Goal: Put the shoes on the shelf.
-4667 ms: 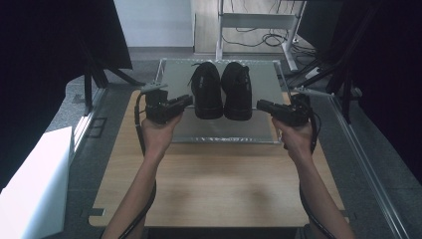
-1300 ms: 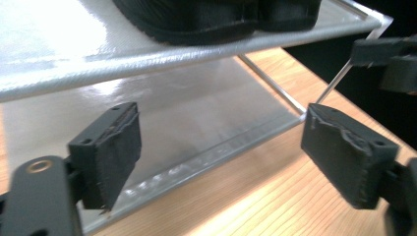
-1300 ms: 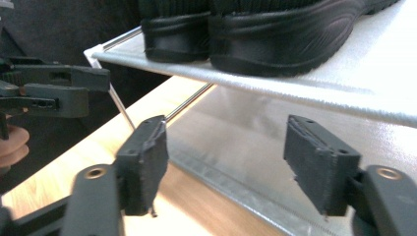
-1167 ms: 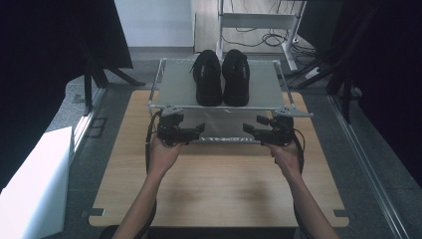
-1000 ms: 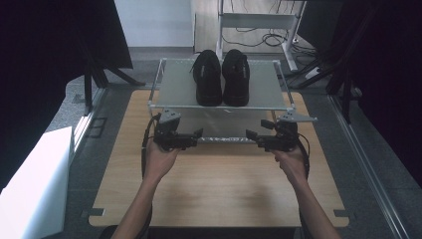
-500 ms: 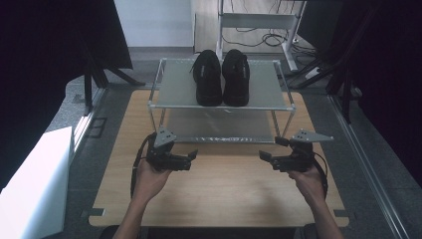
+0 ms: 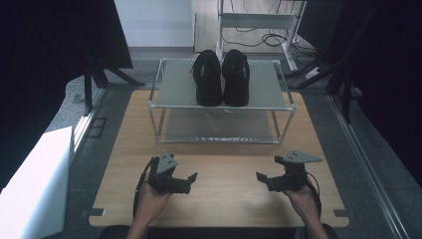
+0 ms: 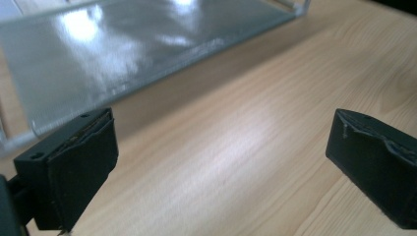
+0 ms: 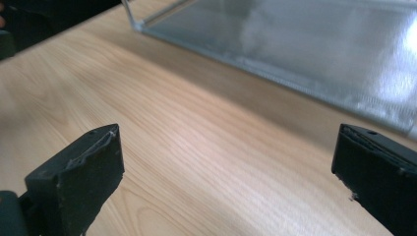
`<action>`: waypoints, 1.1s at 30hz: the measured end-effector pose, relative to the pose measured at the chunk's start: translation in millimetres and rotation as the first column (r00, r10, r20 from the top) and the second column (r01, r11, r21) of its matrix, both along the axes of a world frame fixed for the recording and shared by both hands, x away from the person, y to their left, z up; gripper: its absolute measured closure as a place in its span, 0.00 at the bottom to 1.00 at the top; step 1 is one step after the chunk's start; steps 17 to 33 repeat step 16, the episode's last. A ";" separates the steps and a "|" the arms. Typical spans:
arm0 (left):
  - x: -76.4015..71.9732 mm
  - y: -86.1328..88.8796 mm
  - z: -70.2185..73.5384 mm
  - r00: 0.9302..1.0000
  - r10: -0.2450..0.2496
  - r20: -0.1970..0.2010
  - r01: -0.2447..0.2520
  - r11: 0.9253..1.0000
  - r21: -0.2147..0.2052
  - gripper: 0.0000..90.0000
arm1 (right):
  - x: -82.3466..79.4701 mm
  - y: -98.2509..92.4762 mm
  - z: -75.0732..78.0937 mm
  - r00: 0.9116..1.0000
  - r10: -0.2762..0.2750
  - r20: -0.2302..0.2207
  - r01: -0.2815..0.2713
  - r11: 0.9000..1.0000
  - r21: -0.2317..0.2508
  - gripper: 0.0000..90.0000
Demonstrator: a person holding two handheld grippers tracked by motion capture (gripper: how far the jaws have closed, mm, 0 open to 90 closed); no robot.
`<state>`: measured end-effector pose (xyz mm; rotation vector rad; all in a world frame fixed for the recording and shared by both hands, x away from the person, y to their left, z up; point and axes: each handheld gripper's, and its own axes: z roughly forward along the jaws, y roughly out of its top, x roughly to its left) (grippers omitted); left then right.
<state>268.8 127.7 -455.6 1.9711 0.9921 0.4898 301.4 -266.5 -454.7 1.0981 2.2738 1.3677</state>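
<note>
A pair of black shoes (image 7: pixel 222 77) stands side by side on the top shelf of a two-tier metal rack (image 7: pixel 174 89) at the far side of the wooden table (image 7: pixel 224 199). My left gripper (image 7: pixel 190 180) rests low over the table's near left, open, nothing between its jaws. My right gripper (image 7: pixel 261 179) mirrors it at the near right, open and empty as well. In the left gripper view the left gripper (image 8: pixel 221 162) faces the rack's lower shelf (image 8: pixel 123 54). In the right gripper view the right gripper (image 9: pixel 226 172) has that lower shelf (image 9: pixel 319 54) ahead.
A white box (image 7: pixel 30 189) sits off the table's left edge. Dark curtains and stand legs flank the table on both sides. A white desk frame with cables (image 7: pixel 259 22) stands behind the rack. Bare wood lies between the grippers and the rack.
Both grippers have drawn back from the rack toward the table's near edge and dropped lower. The rack and the shoes have stayed in place.
</note>
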 end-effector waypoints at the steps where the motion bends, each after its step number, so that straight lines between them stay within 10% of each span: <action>1: -0.7 -0.6 -3.8 1.000 0.001 -0.008 -0.001 1.000 0.003 0.00 | -0.6 0.5 -7.4 1.000 -0.007 -0.004 0.007 1.000 0.001 0.00; 15: -4.6 -21.6 -54.3 0.988 -0.044 -0.150 0.067 0.986 0.151 0.00 | -3.8 19.7 -54.3 0.997 0.051 -0.065 -0.062 0.982 -0.177 0.00; 33: -4.1 -21.5 -54.7 0.987 -0.042 -0.156 0.067 0.986 0.154 0.00 | -3.6 20.6 -55.0 0.996 0.054 -0.065 -0.065 0.982 -0.179 0.00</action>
